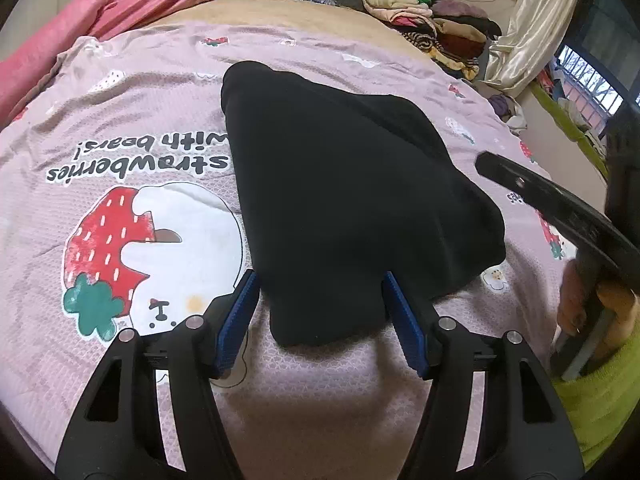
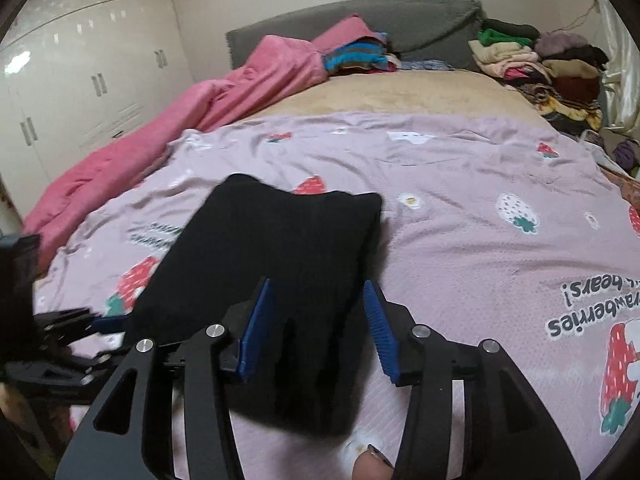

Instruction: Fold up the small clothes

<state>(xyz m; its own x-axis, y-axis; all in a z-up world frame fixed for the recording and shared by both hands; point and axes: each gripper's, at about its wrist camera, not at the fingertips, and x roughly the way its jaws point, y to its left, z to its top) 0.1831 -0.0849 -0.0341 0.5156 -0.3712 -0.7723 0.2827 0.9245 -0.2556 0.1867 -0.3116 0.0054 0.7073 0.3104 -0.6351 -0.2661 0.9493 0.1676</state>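
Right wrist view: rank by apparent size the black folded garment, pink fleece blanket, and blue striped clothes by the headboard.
1. Black folded garment, though nearness inflates it.
2. Pink fleece blanket, comparable; order unsure.
3. Blue striped clothes, clearly smallest.

Two close wrist views low over the bedspread [image 1: 120, 92], facing the headboard [image 2: 360, 20], sharing the black garment [image 1: 344, 200].

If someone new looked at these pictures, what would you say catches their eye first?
Most striking is the black garment, lying folded on the pink strawberry-and-bear blanket in the middle of the bed. Both the left gripper and the right gripper sit at its near edge with jaws open. Beyond lie a pink quilt at the left and piled clothes by the headboard.
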